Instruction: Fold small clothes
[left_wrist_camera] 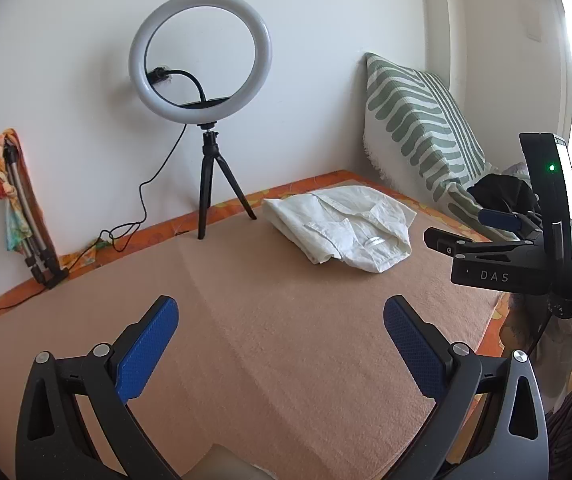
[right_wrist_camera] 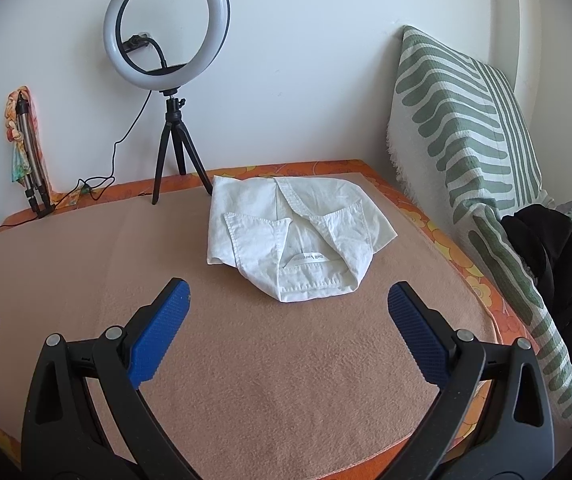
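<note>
Right wrist view: white woven shirt (right_wrist_camera: 293, 236) folded, collar up, on fuzzy tan blanket (right_wrist_camera: 270, 380), near far orange edge | right hand-held gripper (right_wrist_camera: 289, 312) jaws wide, empty, blue ribbed pads | left hand-held gripper (left_wrist_camera: 280, 328) wide, empty | bare blanket between grippers and shirt | ring light (right_wrist_camera: 166, 24) beside shirt | striped pillow (right_wrist_camera: 469, 128) lines right edge

The label (right_wrist_camera: 309, 258) sewn inside the folded white shirt (right_wrist_camera: 297, 236) is too small to be read. The dark garment (right_wrist_camera: 557, 264) at the bed's right edge is cut off by the frame, and its kind cannot be told.
</note>
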The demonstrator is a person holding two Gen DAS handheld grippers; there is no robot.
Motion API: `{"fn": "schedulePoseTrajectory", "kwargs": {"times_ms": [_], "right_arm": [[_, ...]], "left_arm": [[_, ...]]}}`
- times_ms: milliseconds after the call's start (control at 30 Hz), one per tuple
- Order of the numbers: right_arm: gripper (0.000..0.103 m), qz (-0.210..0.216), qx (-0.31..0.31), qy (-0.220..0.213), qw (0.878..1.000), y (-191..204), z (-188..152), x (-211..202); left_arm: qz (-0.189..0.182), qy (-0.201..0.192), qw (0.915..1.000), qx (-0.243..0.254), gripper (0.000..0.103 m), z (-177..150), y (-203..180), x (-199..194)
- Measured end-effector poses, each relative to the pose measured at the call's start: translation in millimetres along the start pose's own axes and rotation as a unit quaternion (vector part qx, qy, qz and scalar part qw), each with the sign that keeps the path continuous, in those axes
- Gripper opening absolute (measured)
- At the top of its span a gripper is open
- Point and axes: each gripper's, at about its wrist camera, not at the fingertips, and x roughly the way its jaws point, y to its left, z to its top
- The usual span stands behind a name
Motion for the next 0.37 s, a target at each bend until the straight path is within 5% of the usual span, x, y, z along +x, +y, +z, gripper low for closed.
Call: {"fn": "schedulePoseTrajectory", "kwargs": {"times_ms": [367], "right_arm": [[0.101, -0.001, 0.001, 0.0, 1.0, 3.9, -1.3, -0.3]], "left_arm": [[-0.008, -0.005, 0.9999, -0.004, 0.102, 0.4, 2.3, -4.0]]}}
